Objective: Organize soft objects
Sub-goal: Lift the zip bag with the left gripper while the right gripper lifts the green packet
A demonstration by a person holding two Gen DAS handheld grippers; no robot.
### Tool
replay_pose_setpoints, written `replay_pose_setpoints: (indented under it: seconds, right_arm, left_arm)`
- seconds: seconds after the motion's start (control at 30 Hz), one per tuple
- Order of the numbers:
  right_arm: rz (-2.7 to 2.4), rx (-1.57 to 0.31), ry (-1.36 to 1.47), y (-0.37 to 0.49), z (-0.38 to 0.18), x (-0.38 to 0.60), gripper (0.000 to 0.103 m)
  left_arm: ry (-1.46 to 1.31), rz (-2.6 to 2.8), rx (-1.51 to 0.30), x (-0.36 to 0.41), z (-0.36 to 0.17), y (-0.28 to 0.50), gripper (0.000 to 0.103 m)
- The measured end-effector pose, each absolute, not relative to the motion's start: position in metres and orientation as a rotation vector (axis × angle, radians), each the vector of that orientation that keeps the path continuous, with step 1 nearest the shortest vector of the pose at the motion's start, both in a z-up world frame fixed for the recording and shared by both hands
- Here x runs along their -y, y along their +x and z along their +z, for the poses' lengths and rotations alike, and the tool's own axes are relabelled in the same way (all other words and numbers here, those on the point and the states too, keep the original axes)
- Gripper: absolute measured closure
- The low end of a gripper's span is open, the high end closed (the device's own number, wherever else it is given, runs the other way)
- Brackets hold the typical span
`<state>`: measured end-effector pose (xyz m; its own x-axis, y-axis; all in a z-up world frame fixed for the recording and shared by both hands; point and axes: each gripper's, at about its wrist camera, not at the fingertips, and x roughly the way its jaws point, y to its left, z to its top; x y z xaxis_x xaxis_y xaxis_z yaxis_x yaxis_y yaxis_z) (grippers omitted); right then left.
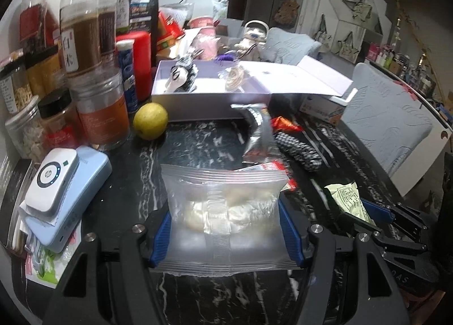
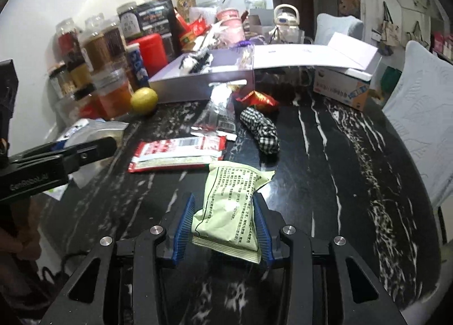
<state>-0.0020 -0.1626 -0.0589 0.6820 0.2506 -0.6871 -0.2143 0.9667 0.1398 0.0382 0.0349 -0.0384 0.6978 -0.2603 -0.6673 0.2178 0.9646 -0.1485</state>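
My left gripper (image 1: 225, 211) is shut on a clear plastic bag (image 1: 226, 197) with something white inside, held just above the black marble table (image 1: 198, 144). My right gripper (image 2: 223, 203) is shut on a pale green printed packet (image 2: 232, 192), which sticks out forward past the blue pads (image 2: 184, 226). In the left wrist view the right gripper (image 1: 376, 211) shows low on the right with that green packet (image 1: 348, 200). A red-and-white packet (image 2: 178, 152), a checked cloth roll (image 2: 260, 129) and a silver packet (image 2: 218, 115) lie ahead on the table.
An open pale box (image 2: 203, 81) with small items stands at the back, a lemon (image 2: 143, 100) by its left corner. Jars and tins (image 1: 99, 110) crowd the left side, with a blue-and-white device stack (image 1: 70, 197) nearer. A tissue box (image 2: 339, 90) and cushioned chairs (image 2: 419, 127) are right.
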Motion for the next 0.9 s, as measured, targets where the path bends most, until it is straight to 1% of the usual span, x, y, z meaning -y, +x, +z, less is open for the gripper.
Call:
replay_pose_setpoints:
  seconds: [0.23,0.43,0.9]
  right_arm:
    - [0.285,-0.699,0.050,-0.020,-0.027,0.164,0.062]
    - [0.314,-0.635,0.053,-0.018,0.001,0.165,0.062]
    - [0.351,-0.507,0.037,0.042,0.062,0.169,0.062]
  left_arm:
    - [-0.061,-0.286,-0.678,-0.031,-0.012,0.027,0.038]
    - [-0.058,-0.282,-0.596,-0.032,0.017,0.032,0.038]
    - [-0.033,-0.306,-0.467,-0.021,0.074,0.092,0.038]
